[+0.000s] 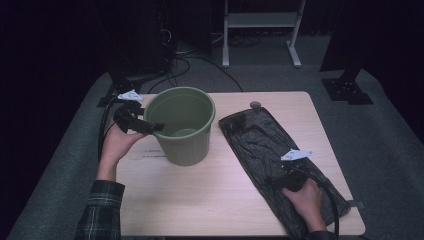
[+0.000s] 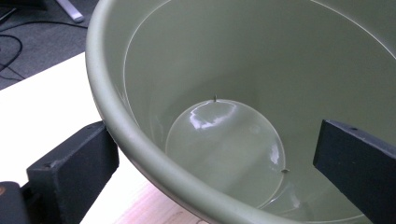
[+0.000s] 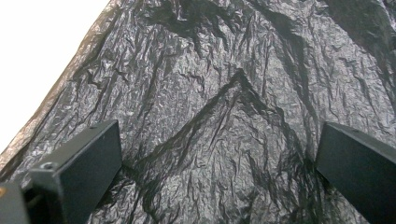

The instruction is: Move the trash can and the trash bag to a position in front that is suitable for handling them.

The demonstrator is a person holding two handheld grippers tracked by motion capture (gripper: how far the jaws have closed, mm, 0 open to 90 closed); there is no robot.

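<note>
Left jaws: we saw them spread wide, straddling the near rim of the green bin (image 2: pixel 243 93), one jaw outside the wall, one inside; no clamp yet.
Right jaws: wide apart, pressed low onto the black bag (image 3: pixel 219 116), nothing pinched.
Left gripper (image 1: pixel 145 126): at the bin's left rim.
Right gripper (image 1: pixel 289 180): over the bag's near half.
Bin: upright, empty, left-centre of the tabletop (image 1: pixel 220 195).
Bag: flat, crumpled, just right of the bin, not touching it.
Step, our judgement: steady the bin, lift the bag.
Technique: we advised closing squarely on the rim; gathering a crease before pinching.
</note>
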